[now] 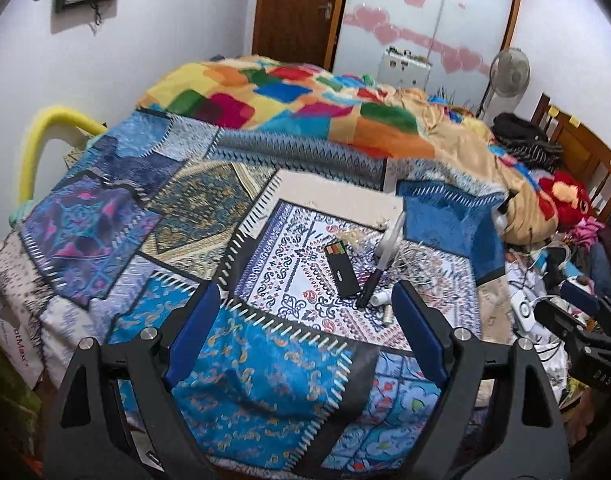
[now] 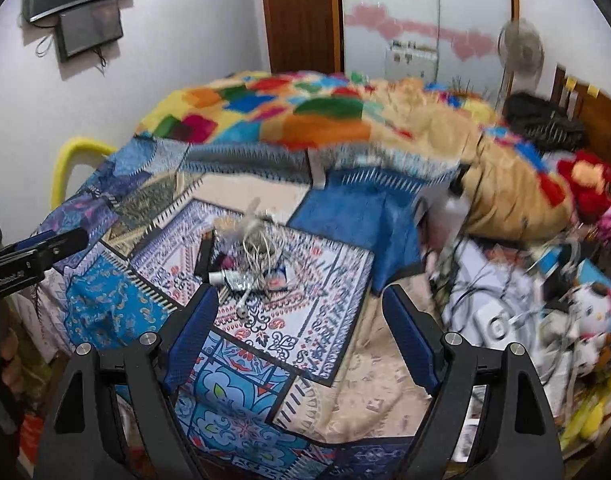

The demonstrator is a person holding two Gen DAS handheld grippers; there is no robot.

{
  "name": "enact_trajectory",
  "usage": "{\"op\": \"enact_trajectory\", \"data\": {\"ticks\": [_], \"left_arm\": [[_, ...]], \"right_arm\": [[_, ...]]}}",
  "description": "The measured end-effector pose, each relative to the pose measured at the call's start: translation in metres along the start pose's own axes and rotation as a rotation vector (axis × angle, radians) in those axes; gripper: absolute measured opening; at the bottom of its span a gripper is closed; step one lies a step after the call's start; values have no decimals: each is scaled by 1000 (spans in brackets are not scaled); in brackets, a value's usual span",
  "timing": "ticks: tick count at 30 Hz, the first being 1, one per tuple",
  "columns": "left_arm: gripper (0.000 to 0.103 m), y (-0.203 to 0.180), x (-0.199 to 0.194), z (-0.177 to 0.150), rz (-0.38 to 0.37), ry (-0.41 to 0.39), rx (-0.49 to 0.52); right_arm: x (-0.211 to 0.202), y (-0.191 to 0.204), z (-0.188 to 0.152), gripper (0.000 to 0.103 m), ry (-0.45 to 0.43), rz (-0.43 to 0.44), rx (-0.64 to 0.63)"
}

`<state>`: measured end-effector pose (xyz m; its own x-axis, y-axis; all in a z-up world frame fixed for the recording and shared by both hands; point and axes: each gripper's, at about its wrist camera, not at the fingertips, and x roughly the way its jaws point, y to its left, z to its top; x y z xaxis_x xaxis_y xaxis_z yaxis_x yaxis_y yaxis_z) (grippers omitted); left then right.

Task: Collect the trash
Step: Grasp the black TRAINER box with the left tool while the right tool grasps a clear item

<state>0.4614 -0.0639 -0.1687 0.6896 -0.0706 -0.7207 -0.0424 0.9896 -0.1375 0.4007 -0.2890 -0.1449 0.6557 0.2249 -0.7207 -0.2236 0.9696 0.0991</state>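
Nearest in each wrist view, both grippers are spread wide and empty: the left gripper [image 1: 307, 322] and the right gripper [image 2: 301, 324] hang above the near edge of the bed [image 1: 85, 232], touching nothing. Just beyond the fingertips, on the patterned bedspread [image 1: 241, 380], lies a small heap of likely trash: a flat black box [image 1: 342, 271], a dark pen [image 1: 371, 285], a small white tube [image 2: 221, 278], a blue-and-white wrapper [image 2: 276, 276] and a crinkled clear wrapper [image 1: 351, 236], all tangled with or touching a white cable [image 2: 257, 248]. To the right sits a clutter of chargers and cords [image 2: 493, 320] beside a plush toy [image 2: 593, 308]. Farther back are a multicoloured blanket [image 1: 289, 100], a standing fan [image 1: 509, 74] and a wardrobe [image 1: 425, 12].

Risks, as judged: closing on the heap may snag the cable and drag useful things along; the soft bedspread may bunch between the fingers; the box or pen may be mistaken for rubbish. The right view is blurred, so small pieces are uncertain.
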Motion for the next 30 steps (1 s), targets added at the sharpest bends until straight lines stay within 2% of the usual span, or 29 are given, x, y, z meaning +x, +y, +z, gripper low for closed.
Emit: {"op": "enact_trajectory", "data": {"ticks": [6, 8, 10, 12, 16, 19, 25, 27, 28, 30], "left_arm": [[87, -8, 66, 2, -19, 81, 9], [84, -14, 85, 3, -18, 92, 28], [77, -19, 100, 4, -10, 102, 55], [71, -21, 115, 4, -11, 118, 70], [70, -20, 127, 4, -27, 114, 60], [68, -20, 132, 4, -33, 112, 64], [60, -18, 148, 5, -48, 133, 57], [57, -17, 154, 6, -58, 146, 51], [56, -17, 156, 6, -65, 152, 48], [55, -17, 160, 6, -76, 161, 39]], "right_arm": [[45, -10, 6, 82, 79, 73, 54], [54, -9, 9, 80, 82, 86, 60], [64, -7, 15, 76, 81, 107, 62], [73, -2, 22, 66, 87, 145, 62], [96, 9, 40, 59, 93, 219, 64], [118, 18, 55, 51, 95, 211, 52], [170, 20, 76, 37, 181, 249, 114], [183, 17, 76, 18, 221, 280, 158], [184, 17, 75, 13, 232, 296, 171], [185, 15, 73, 12, 233, 334, 207]]}}
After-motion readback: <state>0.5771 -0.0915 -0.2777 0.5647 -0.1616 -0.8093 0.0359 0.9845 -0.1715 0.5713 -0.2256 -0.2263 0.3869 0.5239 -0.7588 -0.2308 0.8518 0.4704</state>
